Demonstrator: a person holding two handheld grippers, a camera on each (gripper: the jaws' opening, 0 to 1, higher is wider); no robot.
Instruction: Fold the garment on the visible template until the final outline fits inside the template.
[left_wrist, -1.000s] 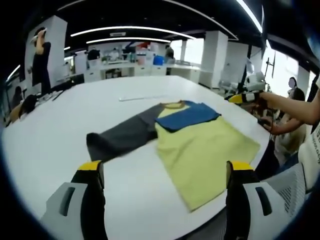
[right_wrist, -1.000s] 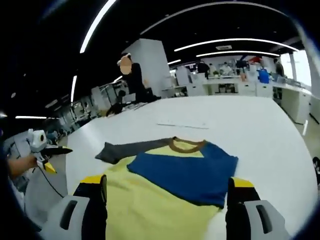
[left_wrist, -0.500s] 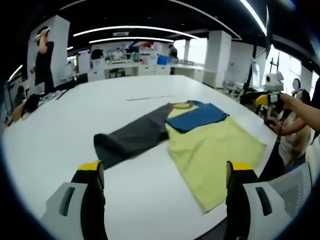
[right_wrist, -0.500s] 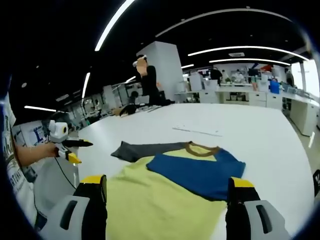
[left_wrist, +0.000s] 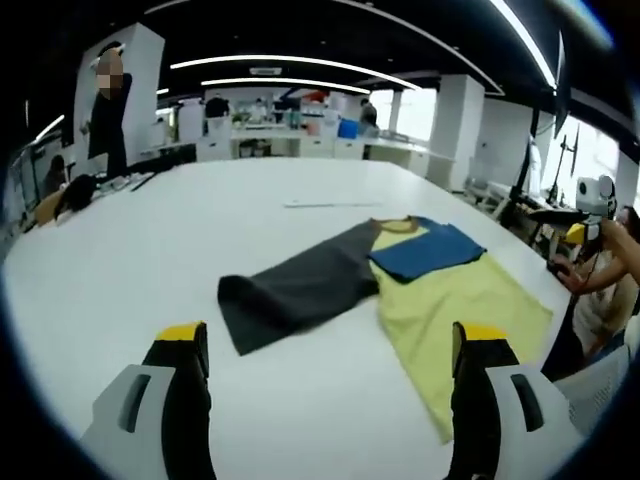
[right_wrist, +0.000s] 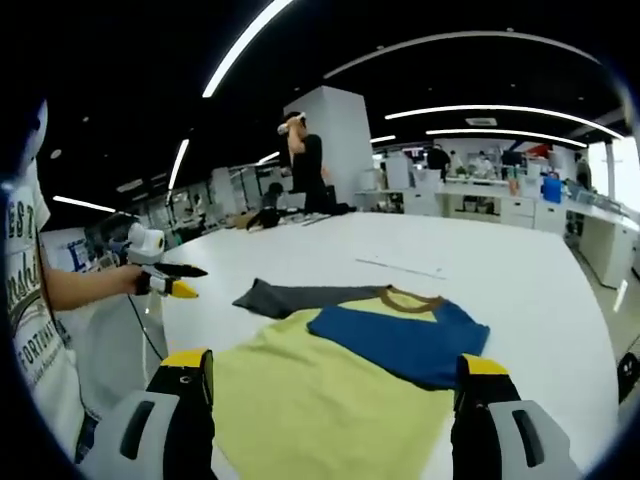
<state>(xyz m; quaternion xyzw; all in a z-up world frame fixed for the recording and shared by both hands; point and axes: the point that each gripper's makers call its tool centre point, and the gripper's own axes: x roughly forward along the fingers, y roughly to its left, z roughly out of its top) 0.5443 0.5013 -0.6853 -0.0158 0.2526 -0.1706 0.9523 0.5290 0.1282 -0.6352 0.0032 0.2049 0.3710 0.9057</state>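
The soft yellow T-shirt with a brown collar lies flat on the large white smooth surface, at about 2 o'clock from the left tool. Its blue sleeve is already folded over the chest, while the grey sleeve lies spread out toward 9 o'clock, so I judge this sleeve must be folded next. Both tools hover above the cloth, probably to choose a grip. The left tool has its jaws wide apart and holds nothing; the right tool is the same. A thin pale strip lies beyond the collar; a template outline I cannot make out.
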